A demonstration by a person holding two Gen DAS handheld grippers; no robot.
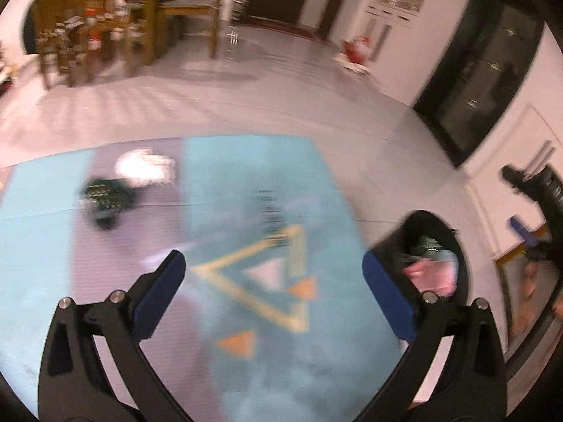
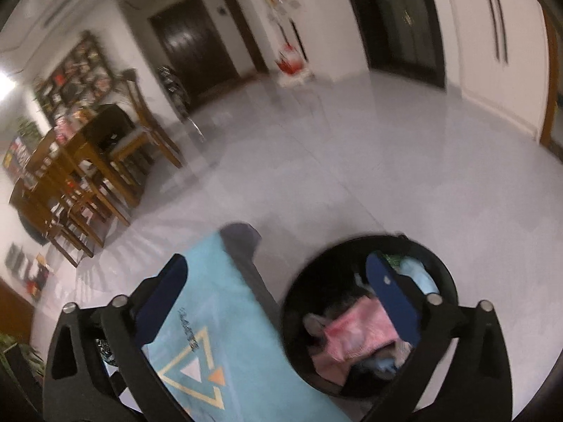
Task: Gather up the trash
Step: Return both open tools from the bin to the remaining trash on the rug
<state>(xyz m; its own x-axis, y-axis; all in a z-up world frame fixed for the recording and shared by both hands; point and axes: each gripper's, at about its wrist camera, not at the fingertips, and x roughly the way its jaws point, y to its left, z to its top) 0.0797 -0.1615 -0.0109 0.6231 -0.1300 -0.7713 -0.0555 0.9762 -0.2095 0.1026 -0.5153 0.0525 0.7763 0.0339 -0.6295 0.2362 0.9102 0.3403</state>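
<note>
My left gripper (image 1: 272, 283) hangs wide open over a blue mat (image 1: 246, 369); white paper (image 1: 146, 168) and a dark wrapper (image 1: 105, 198) lie upper left, black bin (image 1: 436, 260) right.

— How did the left gripper (image 1: 272, 274) stand?
— Its blue-padded fingers (image 1: 162, 288) were spread wide, nothing between them.
— And the right gripper (image 2: 278, 285)?
— Likewise, fingers (image 2: 394, 302) wide apart and empty; in the left view it showed at the right edge, raised.
</note>
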